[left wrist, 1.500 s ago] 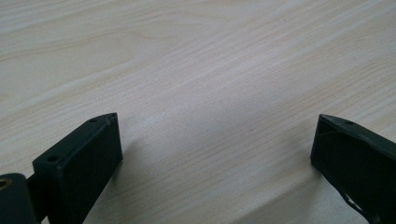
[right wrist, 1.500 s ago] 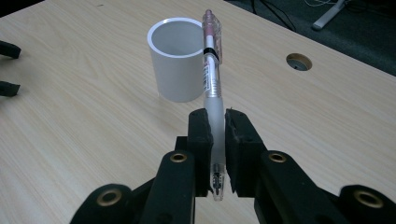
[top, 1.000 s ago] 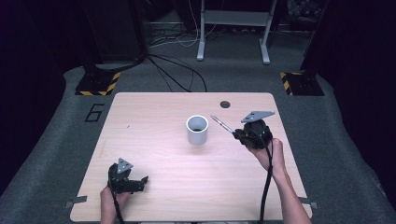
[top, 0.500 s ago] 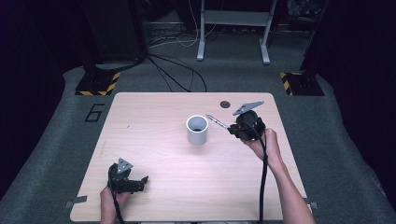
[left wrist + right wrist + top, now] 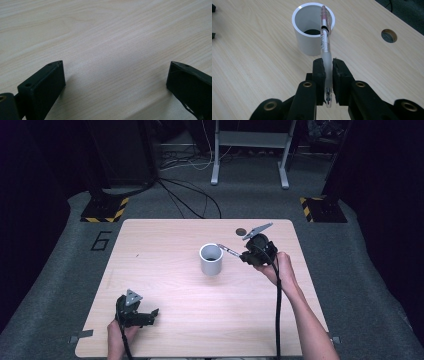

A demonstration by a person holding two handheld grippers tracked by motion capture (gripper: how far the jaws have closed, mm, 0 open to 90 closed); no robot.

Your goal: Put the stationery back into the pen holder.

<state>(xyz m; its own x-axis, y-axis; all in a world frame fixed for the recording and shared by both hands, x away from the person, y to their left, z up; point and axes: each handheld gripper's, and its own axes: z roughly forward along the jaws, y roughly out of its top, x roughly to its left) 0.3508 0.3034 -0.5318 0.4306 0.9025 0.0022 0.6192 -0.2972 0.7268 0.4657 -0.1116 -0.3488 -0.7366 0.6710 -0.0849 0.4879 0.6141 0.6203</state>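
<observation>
The right gripper point(image 5: 327, 67) has its fingers point(image 5: 318, 72) pinching a pen point(image 5: 325, 42) near one end, so most of the pen sticks out in front like a little pole. The far end of the pen hangs over the rim of a white cup point(image 5: 310, 37). I think the pen is held this way so it can be tipped and slid down into the cup – the long free part goes in first, and the fingers stay out of the way.

From above, the right gripper point(image 5: 239, 256) sits just to the right of the cup point(image 5: 211, 259), near the middle of the counter point(image 5: 165, 240), and the pen point(image 5: 229, 251) reaches across to the cup's rim. A small round hole point(image 5: 241, 231) in the counter lies a bit farther back. The person's right hand point(image 5: 280, 267) holds the gripper from the near side.

The left gripper point(image 5: 150, 314) rests at the near left corner, well apart from the cup. Its fingers point(image 5: 47, 80) are spread wide with nothing between them – just bare wood. It looks like it is only waiting.

A second ago the right gripper was lower and nearer, with the pen tip beside the cup. Now it has moved up and a bit farther back, so the pen tip is over the cup's mouth. The left gripper and the cup have stayed put.
</observation>
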